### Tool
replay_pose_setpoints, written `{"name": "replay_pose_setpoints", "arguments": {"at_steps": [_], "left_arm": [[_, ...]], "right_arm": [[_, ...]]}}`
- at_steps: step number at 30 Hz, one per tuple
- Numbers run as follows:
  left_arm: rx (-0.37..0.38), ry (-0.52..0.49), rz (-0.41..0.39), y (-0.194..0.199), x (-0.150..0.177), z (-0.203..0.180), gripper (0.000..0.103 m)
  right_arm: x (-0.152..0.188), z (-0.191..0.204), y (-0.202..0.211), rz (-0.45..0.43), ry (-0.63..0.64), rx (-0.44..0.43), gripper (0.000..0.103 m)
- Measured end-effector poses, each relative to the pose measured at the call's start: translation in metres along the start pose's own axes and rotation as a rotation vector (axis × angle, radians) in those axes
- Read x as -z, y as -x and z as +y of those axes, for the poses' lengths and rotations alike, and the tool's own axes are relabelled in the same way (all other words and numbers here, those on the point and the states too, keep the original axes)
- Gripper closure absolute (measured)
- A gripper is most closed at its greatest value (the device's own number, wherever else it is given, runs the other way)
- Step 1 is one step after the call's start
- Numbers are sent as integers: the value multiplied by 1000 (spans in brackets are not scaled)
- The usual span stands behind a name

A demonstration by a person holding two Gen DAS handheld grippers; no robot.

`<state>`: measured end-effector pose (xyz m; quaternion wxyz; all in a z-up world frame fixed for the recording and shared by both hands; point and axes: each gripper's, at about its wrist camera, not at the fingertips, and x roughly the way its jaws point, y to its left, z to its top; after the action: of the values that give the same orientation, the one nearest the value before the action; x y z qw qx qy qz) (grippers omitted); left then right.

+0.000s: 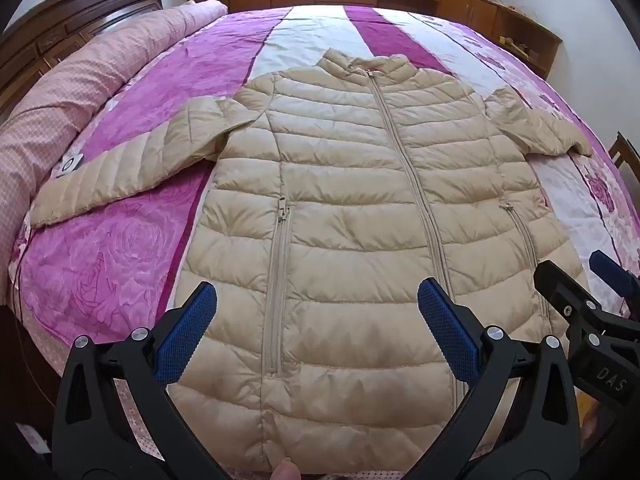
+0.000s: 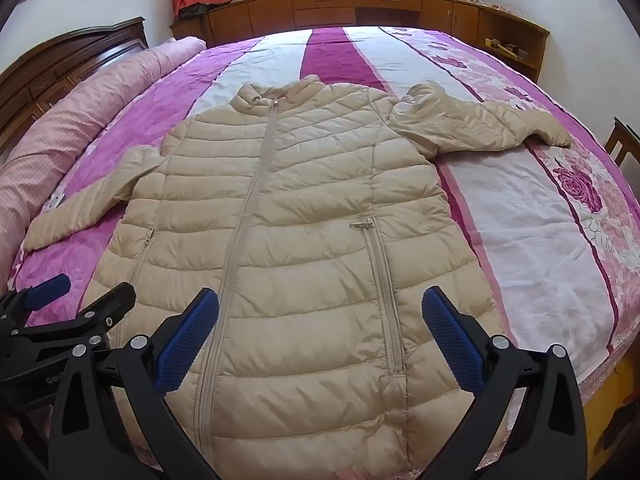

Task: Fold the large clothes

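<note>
Beige quilted jacket (image 1: 340, 208) lies flat on the bed, front side up, and both tongs are released above its hem

Its main zipper (image 2: 248, 208) is closed up to the collar, both pocket zippers are closed too, and the two sleeves are spread out to the sides on the purple and white flowered bedcover (image 2: 520, 216). A rolled pink quilt (image 1: 72, 92) lies along the wooden headboard (image 1: 60, 28). The left gripper (image 1: 316, 320) and the right gripper (image 2: 320, 320) hang side by side over the lower part of the jacket, jaws wide apart, blue pads (image 1: 188, 332) not touching the cloth, nothing held. Open shelves in the wooden cabinet (image 2: 360, 8) under the window hold small things, too small to tell
</note>
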<state>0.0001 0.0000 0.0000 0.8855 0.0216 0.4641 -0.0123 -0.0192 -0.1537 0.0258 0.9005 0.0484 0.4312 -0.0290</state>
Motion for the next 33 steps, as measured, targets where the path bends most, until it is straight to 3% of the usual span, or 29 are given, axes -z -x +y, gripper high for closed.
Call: {"name": "replay_pose_setpoints", "arguments": {"at_steps": [33], "left_arm": [[13, 8, 8, 3, 3, 0, 3]], "right_arm": [[2, -3, 0, 15, -5, 20, 5]]}}
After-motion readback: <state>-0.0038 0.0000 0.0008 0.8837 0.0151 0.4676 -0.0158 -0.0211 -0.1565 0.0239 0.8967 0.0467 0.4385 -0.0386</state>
